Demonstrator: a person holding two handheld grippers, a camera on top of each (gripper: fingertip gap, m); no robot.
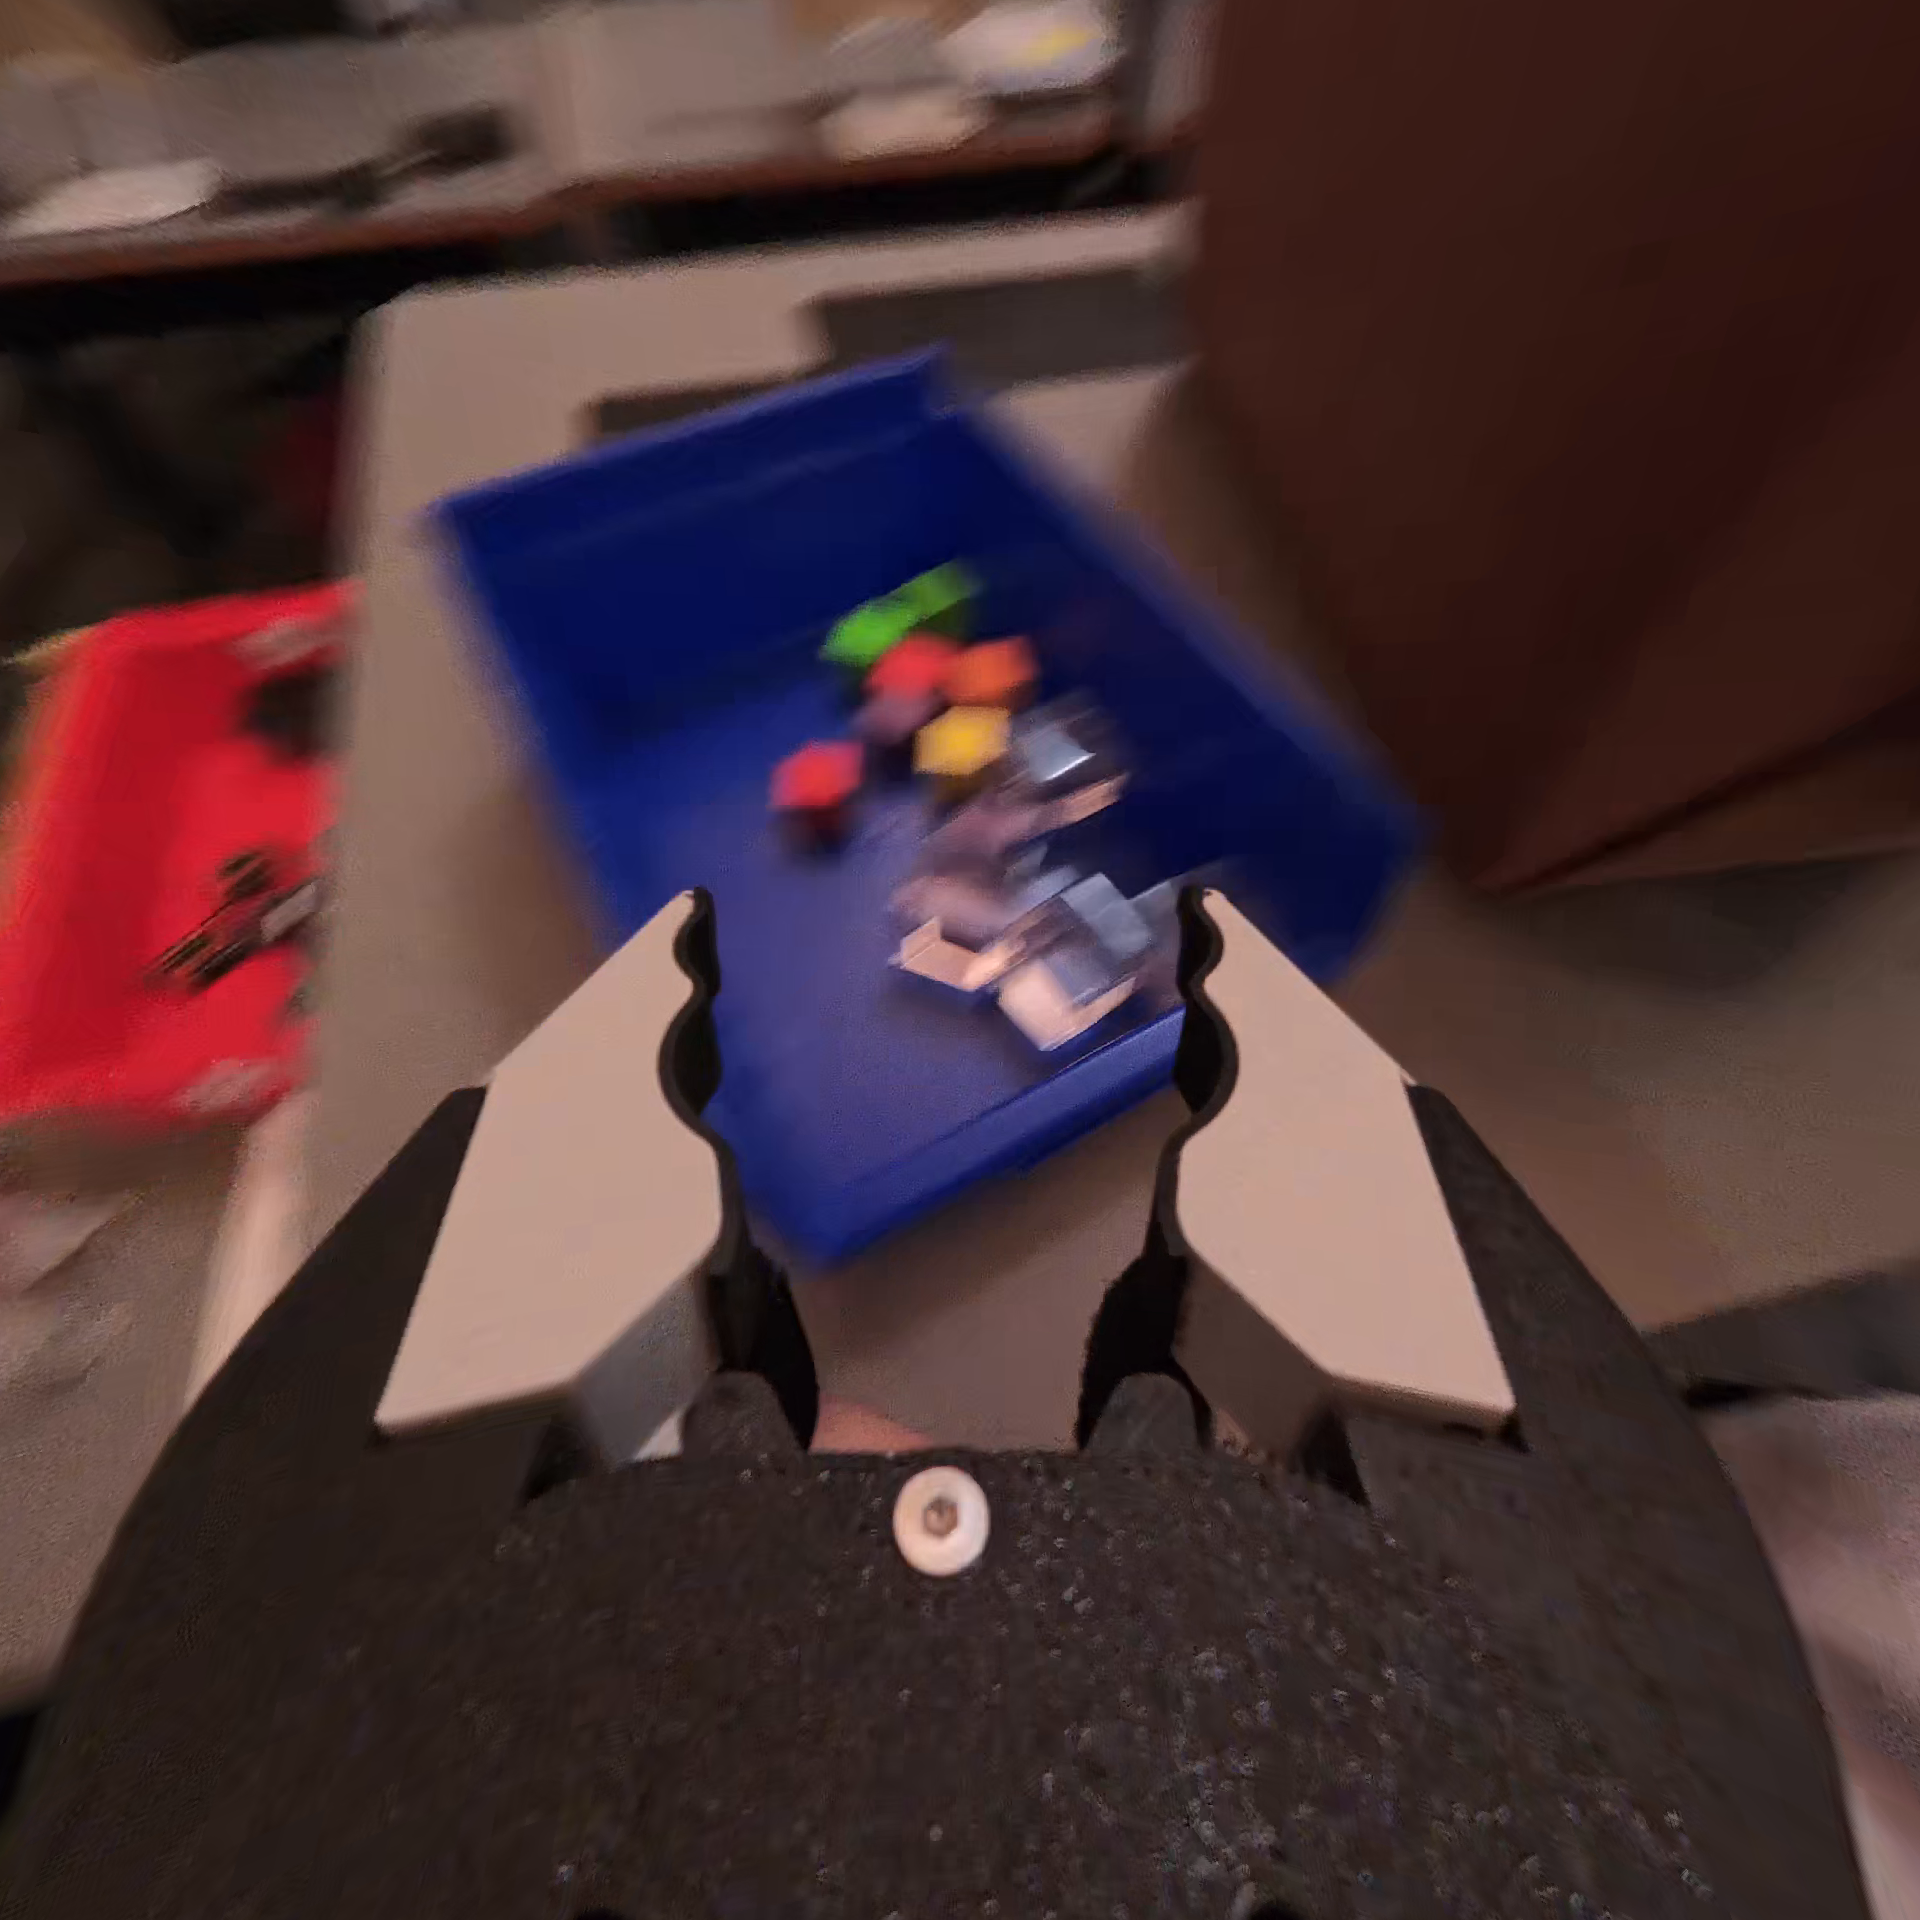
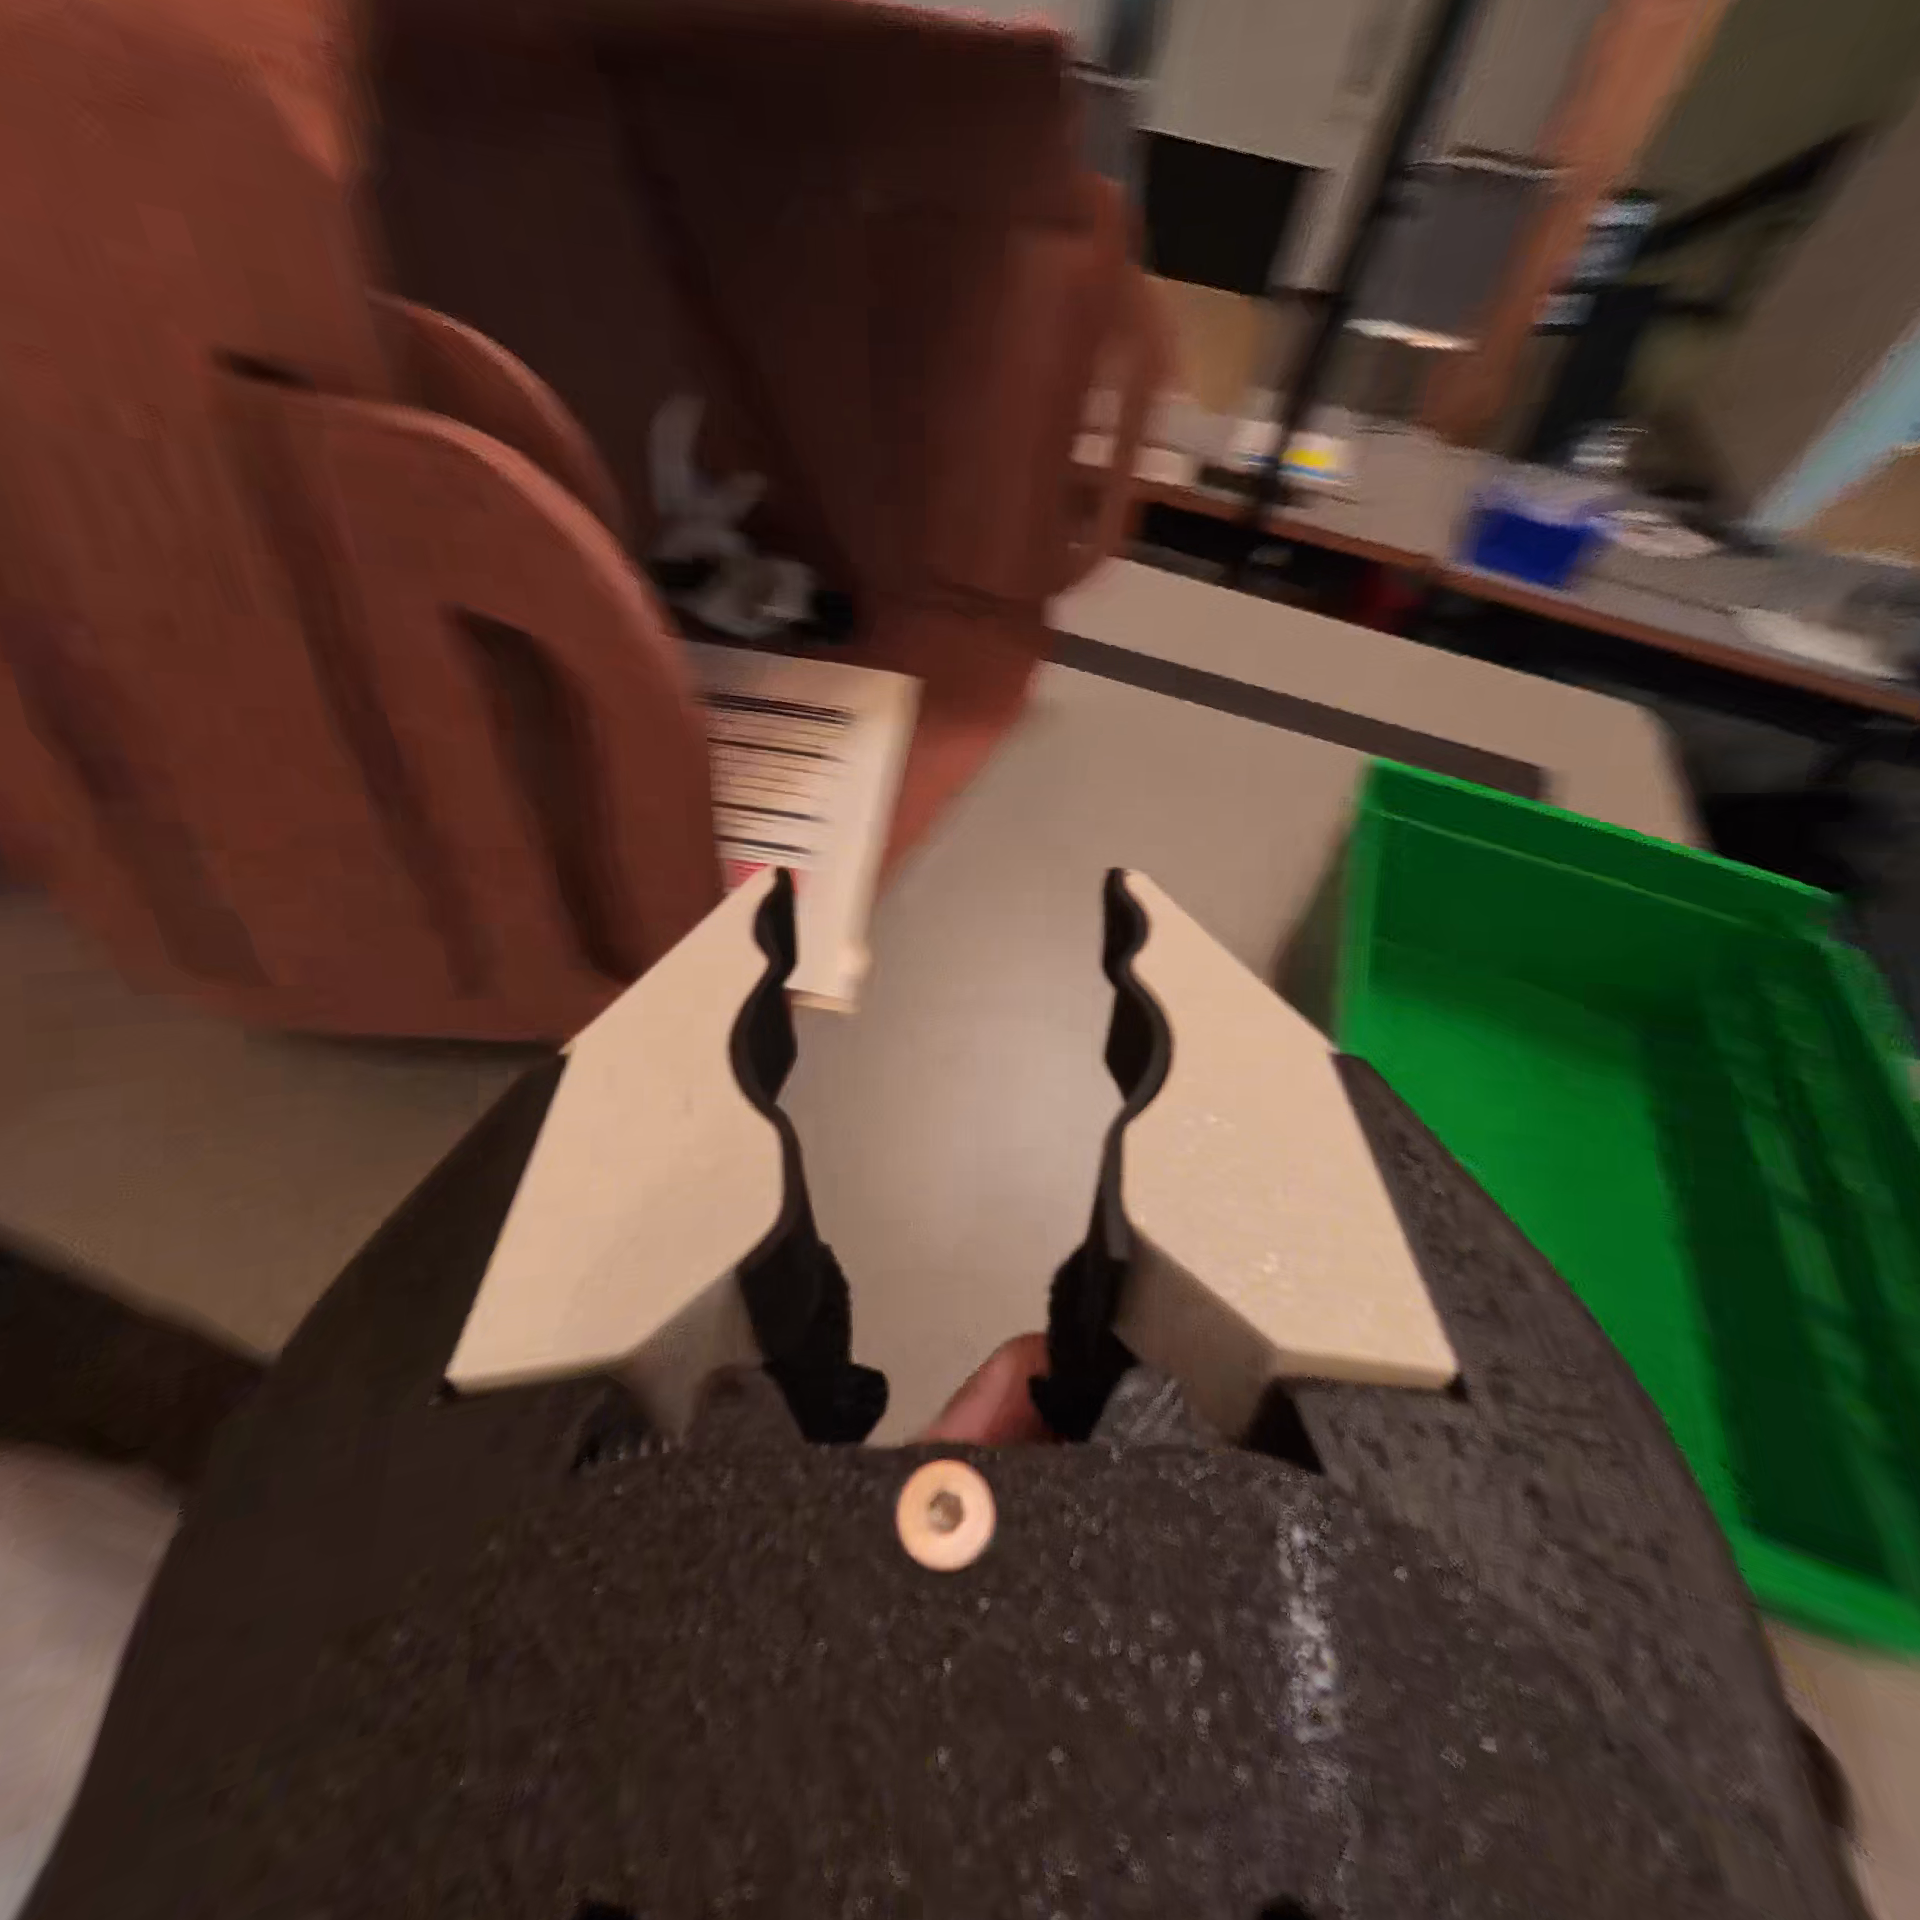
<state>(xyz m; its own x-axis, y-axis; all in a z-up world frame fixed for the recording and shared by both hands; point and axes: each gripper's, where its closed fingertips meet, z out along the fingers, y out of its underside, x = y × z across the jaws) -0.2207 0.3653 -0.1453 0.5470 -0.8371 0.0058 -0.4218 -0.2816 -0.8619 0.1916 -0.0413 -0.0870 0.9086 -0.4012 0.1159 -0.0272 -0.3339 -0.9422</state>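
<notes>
In the left wrist view, my left gripper [image 1: 945,914] is open and empty, held above the near end of a blue bin [image 1: 665,623]. The bin holds several small coloured blocks [image 1: 914,686] in green, red, orange and yellow, and a heap of clear and silvery pieces [image 1: 1029,925]. The view is motion-blurred. In the right wrist view, my right gripper [image 2: 943,894] is open and empty above the grey table [image 2: 1091,862]. A brown cardboard box [image 2: 343,644] with a white label [image 2: 800,779] lies just ahead to its left. A green bin [image 2: 1621,1091] stands to its right.
A red bin [image 1: 156,852] sits left of the blue bin. The brown cardboard box [image 1: 1558,416] rises at the blue bin's right. Benches with clutter [image 2: 1558,540] run along the back, with a small blue container [image 2: 1527,535] on one.
</notes>
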